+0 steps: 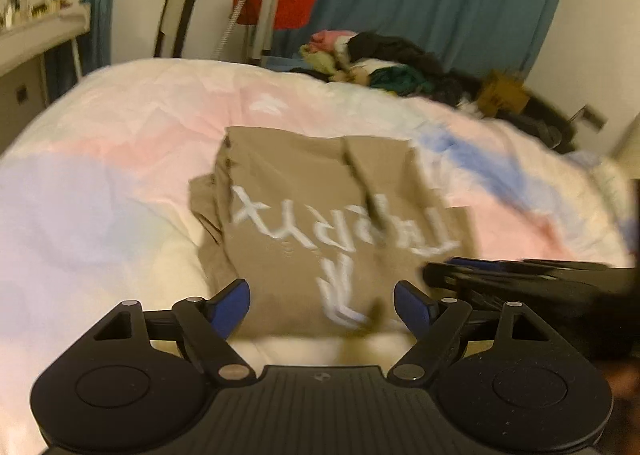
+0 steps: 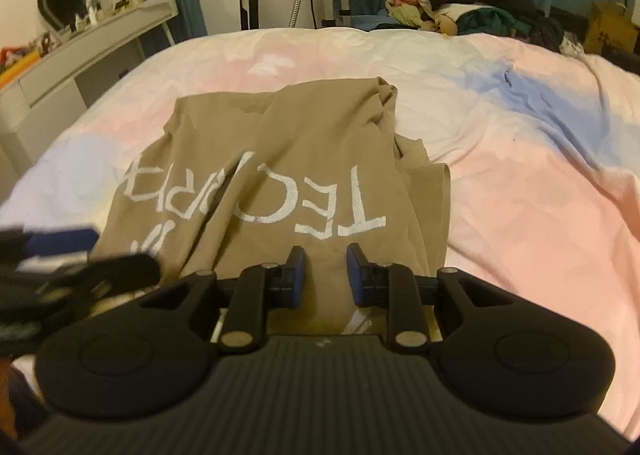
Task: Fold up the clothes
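1. The tan shirt (image 2: 276,175) lies partly folded on the pastel bed cover (image 2: 520,159), centre of the frame in both views, white lettering upside down to the cameras. Its long axis runs away from both tools, from the lower centre toward the upper centre of the frame; the near hem sits right under the fingertips.

2. The left tool (image 1: 322,305) stands wide open over the near edge of the shirt, nothing between its blue pads (image 1: 232,307); cloth shows behind the gap only.

3. The right tool (image 2: 326,275) is narrowly parted with its jaws level with the near hem. The tan cloth shows through the gap, but the pads do not appear to press on it; I judge it holds nothing.

4. Both are about equally near the hem. In my judgement the right one sits closer to the loose sleeve (image 2: 424,191) bunched on the right side of the garment, the left one to the doubled layer at centre left.

5. The right view shows the sleeve bunch and a diagonal crease sharply; the left view is blurred but shows the stepped edge (image 1: 204,195) on the left side, and the other tool as a dark smear at right.

6. A pile of unfolded clothes (image 2: 472,11) waits at the far edge, upper right.
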A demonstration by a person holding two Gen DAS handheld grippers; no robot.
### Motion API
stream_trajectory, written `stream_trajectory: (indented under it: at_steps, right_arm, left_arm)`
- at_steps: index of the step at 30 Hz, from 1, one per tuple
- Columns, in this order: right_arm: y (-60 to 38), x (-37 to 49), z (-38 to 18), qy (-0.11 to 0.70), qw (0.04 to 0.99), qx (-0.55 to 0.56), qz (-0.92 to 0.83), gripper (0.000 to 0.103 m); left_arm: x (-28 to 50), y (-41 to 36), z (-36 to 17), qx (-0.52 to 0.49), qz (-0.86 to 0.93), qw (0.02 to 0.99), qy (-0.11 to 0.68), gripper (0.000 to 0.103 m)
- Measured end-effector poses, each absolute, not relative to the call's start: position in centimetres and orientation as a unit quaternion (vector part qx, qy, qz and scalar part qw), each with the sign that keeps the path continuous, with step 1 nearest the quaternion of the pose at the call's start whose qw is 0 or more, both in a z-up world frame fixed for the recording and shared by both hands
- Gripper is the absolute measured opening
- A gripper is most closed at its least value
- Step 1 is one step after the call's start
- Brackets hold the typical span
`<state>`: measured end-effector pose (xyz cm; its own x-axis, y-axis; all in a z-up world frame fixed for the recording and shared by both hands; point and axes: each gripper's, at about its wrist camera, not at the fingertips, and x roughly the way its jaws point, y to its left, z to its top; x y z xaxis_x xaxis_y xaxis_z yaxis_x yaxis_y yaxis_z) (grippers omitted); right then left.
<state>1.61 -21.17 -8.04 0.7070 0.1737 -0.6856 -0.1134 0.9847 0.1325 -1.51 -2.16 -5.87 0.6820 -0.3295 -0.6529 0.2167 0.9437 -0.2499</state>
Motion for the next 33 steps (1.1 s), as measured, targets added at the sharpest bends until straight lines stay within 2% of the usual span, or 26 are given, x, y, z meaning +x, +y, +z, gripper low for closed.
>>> stream_trajectory:
  at_steps: [7, 8, 9, 10, 12, 15, 17, 18, 20, 23, 25, 29, 31, 32, 33]
  right_arm:
    - [-22.8, -0.2, -6.1, 0.347, 0.925, 0.130, 0.084, 0.028]
    - [-23.1, -0.4, -6.0, 0.344, 0.924, 0.145, 0.085, 0.031]
    - [-23.5, -0.5, -6.0, 0.347, 0.918, 0.169, 0.089, 0.045]
    - [-24.0, -0.6, -6.1, 0.351, 0.911, 0.197, 0.095, 0.067]
    - [-25.0, -0.8, -6.6, 0.360, 0.888, 0.264, 0.112, 0.089]
    - [-26.1, -1.0, -8.4, 0.376, 0.837, 0.368, 0.148, 0.087]
    - [-26.5, -0.5, -10.5, 0.401, 0.792, 0.433, 0.154, 0.088]
    - [-26.8, -0.1, -11.9, 0.413, 0.764, 0.471, 0.153, 0.088]
    - [-27.2, 0.5, -14.1, 0.425, 0.723, 0.527, 0.137, 0.087]
    - [-27.8, 0.7, -15.0, 0.418, 0.720, 0.545, 0.101, 0.080]
    - [-28.0, 0.8, -15.2, 0.410, 0.723, 0.550, 0.085, 0.070]
    - [-28.1, 0.8, -15.6, 0.382, 0.725, 0.570, 0.057, 0.067]
    - [-27.8, 1.1, -15.3, 0.375, 0.737, 0.561, 0.044, 0.058]
    - [-27.7, 1.2, -15.1, 0.372, 0.742, 0.557, 0.039, 0.056]
    - [-27.6, 1.2, -15.0, 0.369, 0.746, 0.553, 0.035, 0.048]
  left_arm:
    - [-1.0, 0.6, -8.5, -0.255, -0.210, 0.838, 0.436, 0.082]
    - [-0.3, 1.0, -9.2, -0.278, -0.205, 0.825, 0.447, 0.082]
    - [0.3, 1.4, -10.0, -0.302, -0.194, 0.815, 0.455, 0.082]
    - [0.9, 1.9, -10.7, -0.328, -0.183, 0.804, 0.461, 0.082]
    - [1.7, 3.1, -12.2, -0.388, -0.156, 0.783, 0.461, 0.081]
    - [2.0, 4.6, -13.6, -0.457, -0.118, 0.763, 0.441, 0.073]
    - [2.0, 5.1, -13.8, -0.471, -0.102, 0.765, 0.428, 0.057]
    - [1.9, 5.1, -13.8, -0.472, -0.099, 0.766, 0.424, 0.056]
    - [1.7, 5.0, -13.7, -0.470, -0.095, 0.773, 0.415, 0.046]
    - [0.9, 4.8, -13.1, -0.471, -0.100, 0.786, 0.387, 0.024]
    - [0.2, 4.8, -12.5, -0.475, -0.110, 0.794, 0.364, 0.021]
    - [-0.5, 4.6, -11.8, -0.476, -0.121, 0.801, 0.342, 0.019]
    - [-0.7, 4.5, -11.8, -0.480, -0.121, 0.799, 0.341, 0.019]
    - [-0.7, 4.6, -11.7, -0.482, -0.122, 0.798, 0.341, 0.019]
    - [-0.7, 4.7, -11.5, -0.484, -0.122, 0.797, 0.341, 0.019]
